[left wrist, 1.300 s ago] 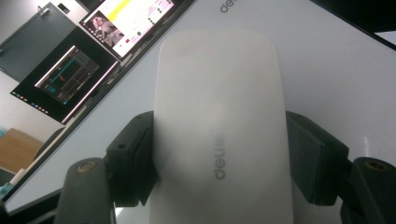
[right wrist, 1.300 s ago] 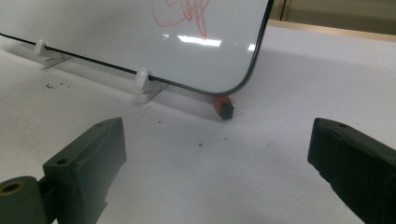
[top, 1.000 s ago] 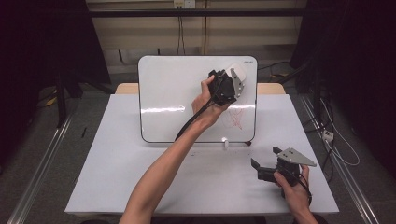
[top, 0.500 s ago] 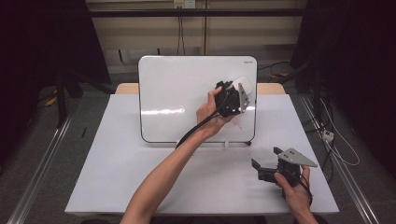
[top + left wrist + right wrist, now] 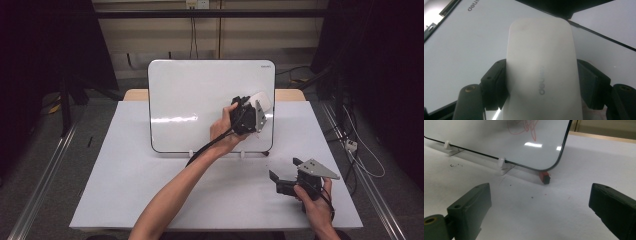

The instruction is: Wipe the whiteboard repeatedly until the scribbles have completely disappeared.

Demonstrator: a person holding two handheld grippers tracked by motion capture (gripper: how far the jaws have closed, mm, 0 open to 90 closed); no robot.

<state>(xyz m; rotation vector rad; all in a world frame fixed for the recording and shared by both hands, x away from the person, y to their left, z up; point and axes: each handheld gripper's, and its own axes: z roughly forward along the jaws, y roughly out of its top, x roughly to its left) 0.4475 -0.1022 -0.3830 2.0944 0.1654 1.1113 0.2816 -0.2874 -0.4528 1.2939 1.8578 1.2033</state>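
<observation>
A white whiteboard [image 5: 200, 100] stands upright on clip feet at the back of the table. My left gripper [image 5: 256, 109] is shut on a white board eraser [image 5: 263, 101] and holds it against the board's right side. In the left gripper view the eraser [image 5: 541, 70] sits between both black jaws, with the board [image 5: 461, 50] behind it. A red scribble [image 5: 526, 127] marks the board's lower right part. My right gripper [image 5: 284, 169] rests on the table at the front right, jaws wide apart and empty [image 5: 540, 207].
The white table top [image 5: 150, 200] carries the board's white clip feet [image 5: 503, 165]. A small red and black piece [image 5: 545, 177] lies under the board's lower right corner. A black cable [image 5: 200, 152] trails from the left gripper. Dark floor and rails flank the table.
My left gripper has slid down and slightly right across the board with the eraser in it. The right gripper has stayed still.
</observation>
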